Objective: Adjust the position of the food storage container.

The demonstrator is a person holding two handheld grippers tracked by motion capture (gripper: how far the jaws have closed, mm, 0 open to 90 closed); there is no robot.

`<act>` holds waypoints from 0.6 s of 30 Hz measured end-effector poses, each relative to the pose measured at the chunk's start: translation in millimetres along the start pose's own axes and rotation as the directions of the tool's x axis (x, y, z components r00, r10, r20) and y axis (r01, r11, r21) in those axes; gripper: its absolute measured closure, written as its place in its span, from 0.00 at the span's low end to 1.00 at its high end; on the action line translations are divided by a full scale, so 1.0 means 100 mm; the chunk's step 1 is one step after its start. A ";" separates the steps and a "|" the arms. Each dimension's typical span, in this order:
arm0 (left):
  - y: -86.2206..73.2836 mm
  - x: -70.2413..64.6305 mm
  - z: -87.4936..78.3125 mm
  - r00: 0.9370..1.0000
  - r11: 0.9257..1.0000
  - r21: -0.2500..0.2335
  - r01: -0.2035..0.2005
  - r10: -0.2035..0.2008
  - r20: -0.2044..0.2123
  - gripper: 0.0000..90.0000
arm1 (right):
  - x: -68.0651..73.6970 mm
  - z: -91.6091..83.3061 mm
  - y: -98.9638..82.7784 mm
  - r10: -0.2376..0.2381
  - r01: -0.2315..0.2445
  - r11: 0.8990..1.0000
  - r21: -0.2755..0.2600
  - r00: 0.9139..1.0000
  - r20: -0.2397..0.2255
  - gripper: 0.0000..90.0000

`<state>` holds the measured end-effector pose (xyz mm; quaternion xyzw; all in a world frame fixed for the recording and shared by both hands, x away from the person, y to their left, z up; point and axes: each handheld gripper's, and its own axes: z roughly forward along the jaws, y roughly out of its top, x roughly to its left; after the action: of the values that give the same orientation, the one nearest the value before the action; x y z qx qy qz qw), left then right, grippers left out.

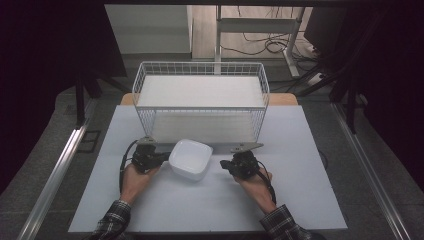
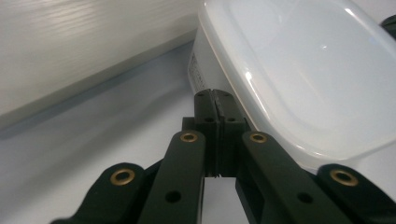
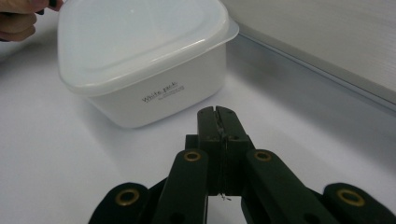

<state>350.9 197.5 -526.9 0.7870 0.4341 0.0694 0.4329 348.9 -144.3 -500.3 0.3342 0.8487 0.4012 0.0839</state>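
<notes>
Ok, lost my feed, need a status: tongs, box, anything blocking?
Left tongs shut, tips at the lidded white container. Right tongs shut, short of it. Wire basket just behind; table otherwise open.

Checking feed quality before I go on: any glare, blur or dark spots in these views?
High view: surroundings dark, table evenly lit. Left gripper view: a small glare spot on the container lid, near claw parts soft. Right gripper view: the container's printed label sharp enough to see, small print blurred.
</notes>
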 end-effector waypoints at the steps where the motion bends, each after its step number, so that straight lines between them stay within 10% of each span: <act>1: 0.00 -0.01 0.01 1.000 1.000 0.001 0.004 -0.004 0.009 1.00 | 0.00 0.01 0.00 0.002 -0.002 1.000 0.001 1.000 0.001 0.99; 18: 0.01 -0.40 0.14 0.997 0.999 0.035 -0.034 0.031 0.077 1.00 | -0.15 0.04 0.00 0.057 -0.057 0.998 0.004 0.998 0.029 0.99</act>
<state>333.6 159.4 -524.2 0.8036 0.4057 0.0386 0.4337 361.4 -151.4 -504.9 0.3643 0.8384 0.3966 0.0840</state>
